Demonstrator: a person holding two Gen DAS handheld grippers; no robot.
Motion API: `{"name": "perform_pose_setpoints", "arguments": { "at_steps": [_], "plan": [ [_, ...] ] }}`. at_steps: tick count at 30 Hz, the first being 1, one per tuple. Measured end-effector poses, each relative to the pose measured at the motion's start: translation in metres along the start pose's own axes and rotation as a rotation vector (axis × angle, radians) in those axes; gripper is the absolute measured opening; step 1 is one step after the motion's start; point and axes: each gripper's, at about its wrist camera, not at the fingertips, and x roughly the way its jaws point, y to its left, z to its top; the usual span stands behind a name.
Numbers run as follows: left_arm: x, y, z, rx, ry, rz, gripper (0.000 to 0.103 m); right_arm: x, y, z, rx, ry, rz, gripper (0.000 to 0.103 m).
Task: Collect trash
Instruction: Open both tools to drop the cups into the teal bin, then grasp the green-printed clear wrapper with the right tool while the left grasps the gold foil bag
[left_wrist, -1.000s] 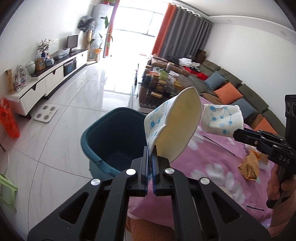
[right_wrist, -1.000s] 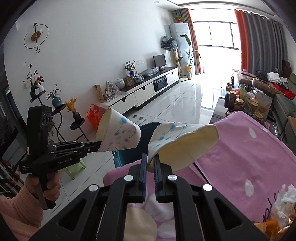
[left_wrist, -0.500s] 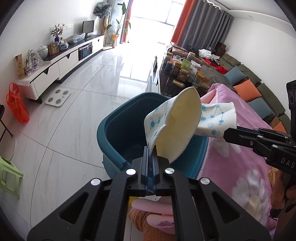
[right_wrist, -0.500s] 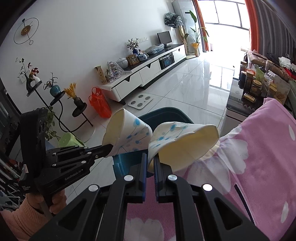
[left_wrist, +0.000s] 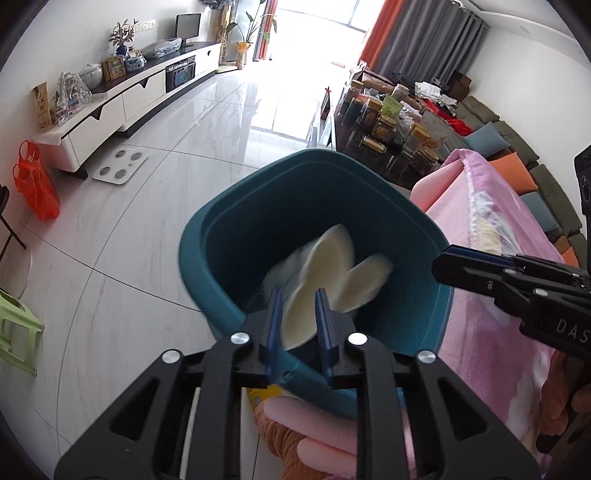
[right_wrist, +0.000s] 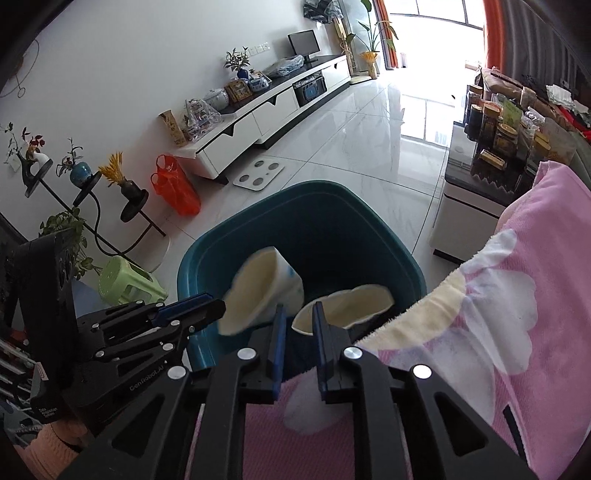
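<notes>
Left tool (left_wrist: 298, 319): jaws parted, blue pads apart, nothing gripped; poised above the bin's near rim. In the right wrist view it enters from 9 o'clock (right_wrist: 207, 309), its tips just beside the left cup.
Right tool (right_wrist: 297, 334): jaws spread, released, empty; above the bin's near edge. In the left wrist view it reaches in from 3 o'clock (left_wrist: 448, 268), over the bin's right rim.
Bin (left_wrist: 236, 266): teal, open-topped, on the floor at the foot of the pink cloth (right_wrist: 509, 332).
Left cup (right_wrist: 258, 291): paper, blue-dotted, tilted mouth-forward, motion-blurred, inside the bin's mouth at 10 o'clock from the right tool. Whether it touches the bin cannot be told.
Right cup (right_wrist: 354, 302): paper, lying mouth up against the bin's right inner side, at 1 o'clock from the right tool.
Cups in left wrist view: left cup (left_wrist: 317, 269) and right cup (left_wrist: 365, 282) overlap, cream insides showing, partly hidden behind the pads.
Pink cloth: flowered, draped at 3 o'clock of the bin, covering part of its rim in the right wrist view.
Around: orange bag (right_wrist: 173, 190) and scale (right_wrist: 258, 177) on the floor at 11 o'clock; green stool (right_wrist: 127, 282) at 9 o'clock; desk (left_wrist: 391, 122) crowded with jars at 1 o'clock; TV cabinet (right_wrist: 266, 107) along the wall.
</notes>
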Motion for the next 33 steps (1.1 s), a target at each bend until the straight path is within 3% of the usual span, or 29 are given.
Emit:
{"name": "perform_pose_setpoints", "arguments": {
  "at_steps": [3,6,10,15,18,22,27,33],
  "plan": [
    [0.005,-0.001,0.002,-0.011,-0.005,-0.009,0.031,-0.008,0.000,-0.004,0.011,-0.031,0.001,0.032],
    [-0.003,-0.008,0.003,-0.002,-0.032,0.003,0.038,-0.026,-0.005,-0.011,0.039,-0.065,0.027,0.035],
    [-0.036,-0.026,-0.002,0.036,-0.141,-0.012,0.054,-0.070,-0.003,-0.026,0.020,-0.164,0.027,0.051],
    [-0.081,-0.072,-0.019,0.165,-0.257,-0.107,0.069,-0.142,-0.010,-0.057,0.001,-0.313,0.044,0.064],
    [-0.096,-0.111,-0.037,0.291,-0.274,-0.195,0.074,-0.193,-0.024,-0.090,0.000,-0.402,-0.011,0.068],
    [-0.102,-0.159,-0.062,0.417,-0.238,-0.335,0.078,-0.249,-0.054,-0.137,0.050,-0.466,-0.094,0.070],
    [-0.096,-0.214,-0.095,0.547,-0.160,-0.477,0.079,-0.301,-0.100,-0.208,0.194,-0.472,-0.289,0.071],
    [-0.084,-0.263,-0.125,0.652,-0.096,-0.518,0.080,-0.331,-0.147,-0.293,0.388,-0.424,-0.413,0.071]
  ]
}}
